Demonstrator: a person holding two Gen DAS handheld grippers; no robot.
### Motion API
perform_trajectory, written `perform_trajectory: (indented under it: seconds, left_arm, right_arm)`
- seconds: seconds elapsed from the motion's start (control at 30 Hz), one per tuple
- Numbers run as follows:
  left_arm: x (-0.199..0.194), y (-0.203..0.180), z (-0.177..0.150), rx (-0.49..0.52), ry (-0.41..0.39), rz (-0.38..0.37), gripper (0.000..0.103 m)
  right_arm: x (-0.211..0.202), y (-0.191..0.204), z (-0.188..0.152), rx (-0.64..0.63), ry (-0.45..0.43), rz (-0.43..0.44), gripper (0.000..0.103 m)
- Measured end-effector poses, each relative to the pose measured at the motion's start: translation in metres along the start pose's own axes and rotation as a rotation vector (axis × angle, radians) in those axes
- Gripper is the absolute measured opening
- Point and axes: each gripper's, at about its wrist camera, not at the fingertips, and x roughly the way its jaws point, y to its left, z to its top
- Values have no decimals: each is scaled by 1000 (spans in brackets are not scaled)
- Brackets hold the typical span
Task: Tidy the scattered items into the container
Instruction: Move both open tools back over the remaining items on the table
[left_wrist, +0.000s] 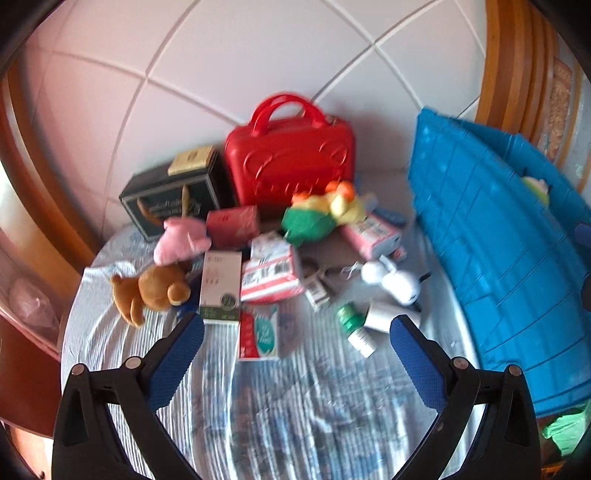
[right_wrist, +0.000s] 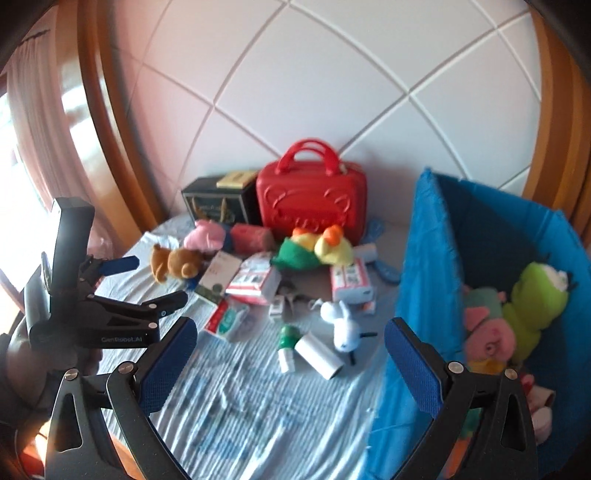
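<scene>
Scattered on the striped blue sheet lie a brown bear (left_wrist: 151, 290), a pink plush (left_wrist: 181, 240), a green-and-yellow plush (left_wrist: 321, 214), a white plush (left_wrist: 395, 280), a green-capped bottle (left_wrist: 356, 326), a white roll (right_wrist: 319, 354) and several small boxes (left_wrist: 267, 269). The blue fabric container (right_wrist: 424, 258) stands at the right, holding a green plush (right_wrist: 535, 306) and a pink pig plush (right_wrist: 487, 332). My left gripper (left_wrist: 295, 339) hovers open above the sheet, short of the boxes. My right gripper (right_wrist: 290, 345) is open too, with nothing between its fingers. The left gripper (right_wrist: 118, 288) also appears at that view's left.
A red handled case (left_wrist: 291, 166) and a dark box (left_wrist: 173, 195) stand against the quilted white headboard (left_wrist: 221, 74) at the back. Wooden bed-frame edges (right_wrist: 110, 129) curve along both sides. A green bag (left_wrist: 565, 432) lies low beside the container.
</scene>
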Motion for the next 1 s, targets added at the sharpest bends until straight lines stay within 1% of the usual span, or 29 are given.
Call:
perform_trajectory:
  seconds: [0.1, 0.27, 0.4, 0.5, 0.67, 0.83, 0.87, 0.9, 1.0]
  left_arm:
    - [32, 19, -20, -12, 57, -2, 102]
    - [85, 43, -44, -39, 127, -22, 102]
    - [123, 54, -52, -47, 152, -41, 102]
    - [152, 60, -57, -61, 173, -52, 101]
    - [199, 64, -64, -71, 202, -62, 99]
    - [242, 65, -71, -86, 235, -47, 99]
    - [249, 66, -73, -91, 242, -45, 97]
    - [256, 67, -75, -96, 246, -41, 93]
    - [272, 68, -79, -104, 257, -36, 88]
  right_arm:
    - [40, 8, -14, 13, 62, -25, 103]
    - [107, 1, -44, 89, 175, -54, 103]
    - [149, -6, -66, 114, 240, -105, 103]
    - [180, -10, -80, 105, 275, -150, 103]
    - [221, -24, -99, 135, 320, -197, 102]
    - [249, -34, -109, 158, 328, -223, 102]
    - [254, -36, -110, 157, 330, -230, 102]
    - [260, -38, -112, 158, 332, -237, 102]
    - [274, -45, -115, 164, 344, -250, 102]
